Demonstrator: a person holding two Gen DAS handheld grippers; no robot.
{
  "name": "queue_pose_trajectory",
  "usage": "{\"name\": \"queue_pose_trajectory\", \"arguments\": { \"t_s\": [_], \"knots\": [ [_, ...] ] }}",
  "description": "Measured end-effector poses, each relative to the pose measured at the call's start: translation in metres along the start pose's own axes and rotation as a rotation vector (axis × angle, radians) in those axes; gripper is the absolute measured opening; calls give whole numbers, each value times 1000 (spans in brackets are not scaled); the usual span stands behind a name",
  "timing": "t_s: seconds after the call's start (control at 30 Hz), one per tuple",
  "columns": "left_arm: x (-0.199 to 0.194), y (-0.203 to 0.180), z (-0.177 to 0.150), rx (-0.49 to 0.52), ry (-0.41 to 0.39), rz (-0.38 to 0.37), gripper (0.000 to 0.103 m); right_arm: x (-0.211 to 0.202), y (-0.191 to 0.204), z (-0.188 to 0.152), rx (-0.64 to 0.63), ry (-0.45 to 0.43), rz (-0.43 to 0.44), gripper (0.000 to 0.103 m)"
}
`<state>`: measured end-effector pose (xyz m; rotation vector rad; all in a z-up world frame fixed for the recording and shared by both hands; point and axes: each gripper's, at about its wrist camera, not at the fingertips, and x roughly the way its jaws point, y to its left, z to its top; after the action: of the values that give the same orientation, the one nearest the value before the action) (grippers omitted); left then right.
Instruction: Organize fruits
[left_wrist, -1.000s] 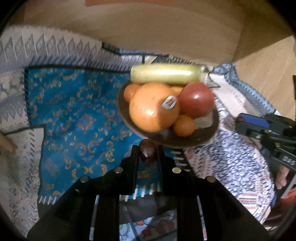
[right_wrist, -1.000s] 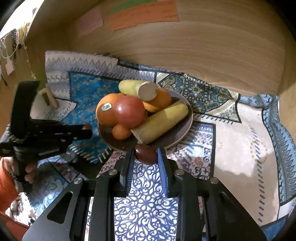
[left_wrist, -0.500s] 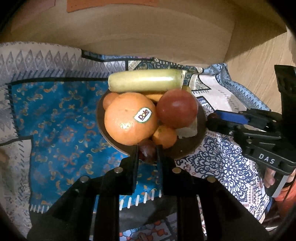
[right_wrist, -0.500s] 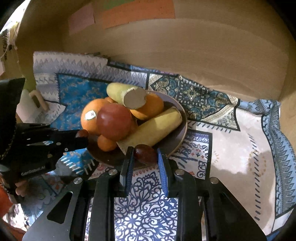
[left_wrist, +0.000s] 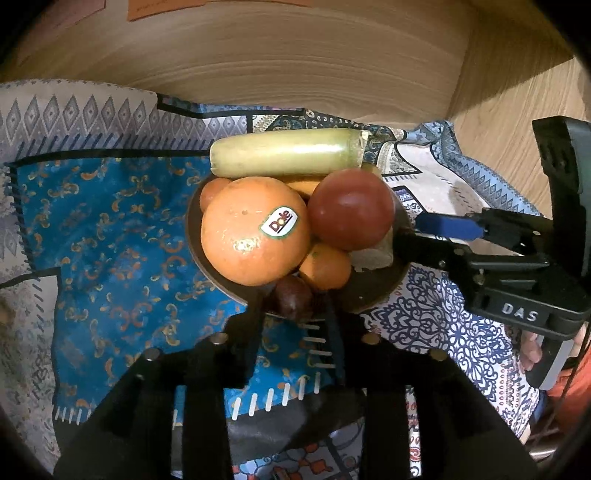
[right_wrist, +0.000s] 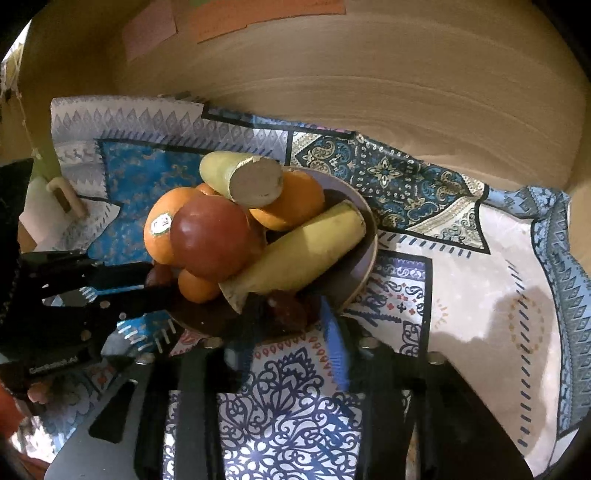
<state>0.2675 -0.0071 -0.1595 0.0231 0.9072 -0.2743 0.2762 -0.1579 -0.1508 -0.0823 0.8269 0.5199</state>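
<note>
Since the earlier frames, both grippers are being carried forward so that their tips now reach over the near rim of the dark brown round plate (left_wrist: 373, 295), and their fingers are seen parted wider. A small dark red glossy oval fruit (left_wrist: 293, 301) is being framed between the spread fingers of the left gripper (left_wrist: 295, 306); whether it is being touched cannot be told. A second small dark red fruit (right_wrist: 288, 308) is lying between the separated fingers of the right gripper (right_wrist: 291, 314), at the plate's edge.

The plate is being crowded by a large dimpled orange with a white sticker (left_wrist: 255, 230), a smooth red round apple (left_wrist: 351, 208), a small orange mandarin (left_wrist: 325, 266), a pale green cut cylinder of vegetable (left_wrist: 284, 157) and a yellowish tapered piece (right_wrist: 299, 254). The plate is being supported by a patterned patchwork cloth in blue and white (left_wrist: 110, 240), set against a curved wooden wall (right_wrist: 369, 92).
</note>
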Motion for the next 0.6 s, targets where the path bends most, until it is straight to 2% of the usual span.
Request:
{"name": "queue_pose_trajectory", "arguments": {
  "t_s": [0.13,0.27,0.47,0.6],
  "knots": [
    [-8,1,-2,-5,-15,12,35,-9,5,1,-18,-26,-18,42],
    [-32,3,-1,-13,-83,33,35,-29,12,4,-23,-83,-25,42],
    [-92,2,4,-22,-245,72,35,-84,25,12,-26,-234,-42,42],
    [-142,-3,1,-19,-385,105,35,-132,39,13,-31,-356,-54,42]
  ]
}}
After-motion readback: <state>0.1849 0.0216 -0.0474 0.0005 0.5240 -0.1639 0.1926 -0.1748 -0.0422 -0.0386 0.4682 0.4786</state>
